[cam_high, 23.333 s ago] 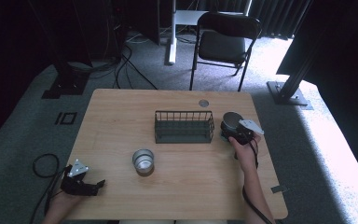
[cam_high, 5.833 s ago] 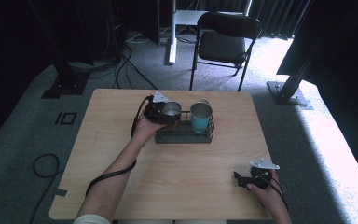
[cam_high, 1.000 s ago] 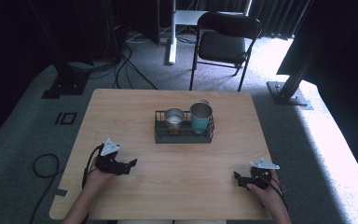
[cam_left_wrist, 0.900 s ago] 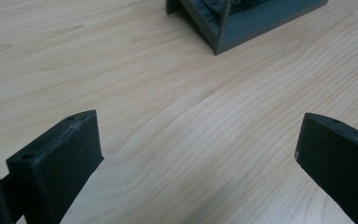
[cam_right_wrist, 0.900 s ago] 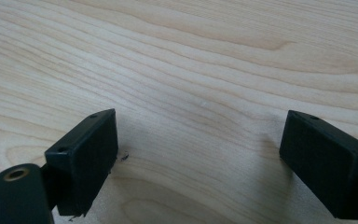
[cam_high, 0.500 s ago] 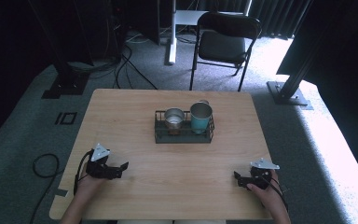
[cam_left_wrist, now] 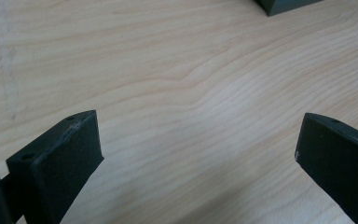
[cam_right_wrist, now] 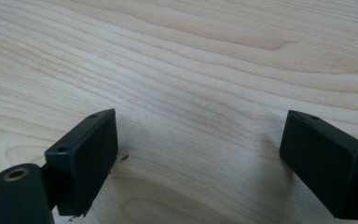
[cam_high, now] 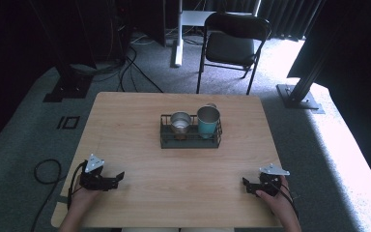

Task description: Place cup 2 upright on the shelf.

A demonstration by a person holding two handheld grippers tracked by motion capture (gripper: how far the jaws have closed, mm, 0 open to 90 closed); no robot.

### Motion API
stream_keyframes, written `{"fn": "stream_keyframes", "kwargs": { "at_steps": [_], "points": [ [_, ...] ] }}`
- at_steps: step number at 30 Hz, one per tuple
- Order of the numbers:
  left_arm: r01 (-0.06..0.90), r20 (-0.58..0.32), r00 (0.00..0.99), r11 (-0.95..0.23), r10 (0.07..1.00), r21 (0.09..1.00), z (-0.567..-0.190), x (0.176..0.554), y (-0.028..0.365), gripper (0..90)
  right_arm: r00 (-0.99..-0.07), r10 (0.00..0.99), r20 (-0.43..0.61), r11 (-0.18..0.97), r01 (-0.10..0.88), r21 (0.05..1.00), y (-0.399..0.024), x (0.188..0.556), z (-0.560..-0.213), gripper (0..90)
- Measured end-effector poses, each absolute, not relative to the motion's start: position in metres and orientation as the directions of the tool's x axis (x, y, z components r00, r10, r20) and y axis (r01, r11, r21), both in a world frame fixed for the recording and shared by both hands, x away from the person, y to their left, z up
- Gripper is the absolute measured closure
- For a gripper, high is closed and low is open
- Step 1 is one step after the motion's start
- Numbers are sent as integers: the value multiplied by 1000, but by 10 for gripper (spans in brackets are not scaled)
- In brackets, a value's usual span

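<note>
High view showed the steel cup (cam_high: pixel 180 122) and teal cup (cam_high: pixel 208 121) standing upright in the wire basket (cam_high: pixel 190 140), well apart from the left gripper (cam_high: pixel 116 178) and right gripper (cam_high: pixel 248 184), whose empty jaws were held apart and were judged best parked low on the table (cam_high: pixel 183 174).

Bright daylight falls on the floor (cam_high: pixel 340 130) at the far right, almost white. The far left stays very dark. The table (cam_high: pixel 125 125) is softly lit. Close-up jaws look a bit blurry.

Black claws (cam_high: pixel 121 176), grey triangular plates (cam_high: pixel 94 164)
</note>
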State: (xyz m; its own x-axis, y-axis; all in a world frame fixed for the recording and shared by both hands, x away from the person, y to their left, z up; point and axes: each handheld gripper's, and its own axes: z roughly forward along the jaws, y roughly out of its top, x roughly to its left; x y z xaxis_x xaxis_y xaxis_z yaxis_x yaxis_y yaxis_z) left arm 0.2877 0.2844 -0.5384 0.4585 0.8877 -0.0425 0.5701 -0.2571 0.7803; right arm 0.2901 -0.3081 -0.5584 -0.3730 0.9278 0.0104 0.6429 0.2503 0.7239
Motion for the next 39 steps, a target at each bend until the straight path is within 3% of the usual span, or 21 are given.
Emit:
{"fn": "stream_keyframes", "kwargs": {
  "at_steps": [30,39],
  "points": [
    [646,-99,309,-132,946,752,-548,262,325,11,-373,928,10,250,643,724,-308,290,-558,110],
    [670,-97,278,-121,956,732,-551,257,322,11,-373,928,10,250,643,724,-308,290,-558,110]
  ]
}}
